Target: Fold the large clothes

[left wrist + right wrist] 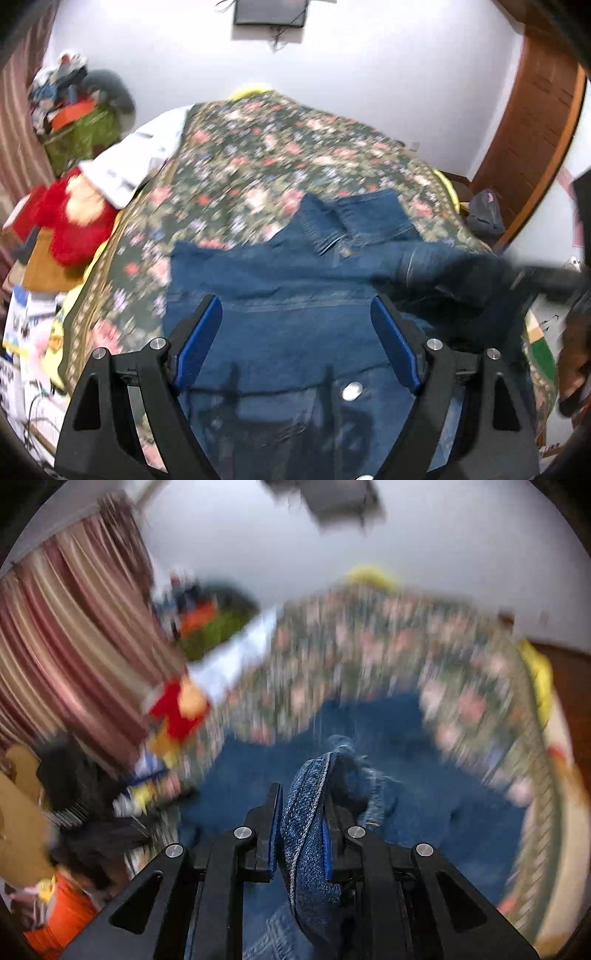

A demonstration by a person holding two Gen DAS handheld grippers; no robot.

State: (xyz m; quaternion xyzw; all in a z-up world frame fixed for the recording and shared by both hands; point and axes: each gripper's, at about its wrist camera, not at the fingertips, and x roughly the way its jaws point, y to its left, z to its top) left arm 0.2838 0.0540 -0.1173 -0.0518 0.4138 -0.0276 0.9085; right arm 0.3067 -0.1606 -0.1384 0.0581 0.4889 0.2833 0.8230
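Note:
A pair of blue denim jeans [280,280] lies on the floral bedspread [266,155], waist and metal button near me, legs bunched at the far end. My left gripper [295,306] is open and empty, its blue pads spread above the jeans near the waist. My right gripper [303,797] is shut on a fold of the jeans [310,834], the denim edge standing up between the pads. The right wrist view is blurred by motion. The right gripper shows as a dark blur at the right edge of the left wrist view [546,280].
A red plush toy [70,218] and a white cloth [140,158] lie at the bed's left edge. A heap of clothes in a basket [74,110] stands in the left corner. A wooden door [532,140] is at right, striped curtains [66,642] at left.

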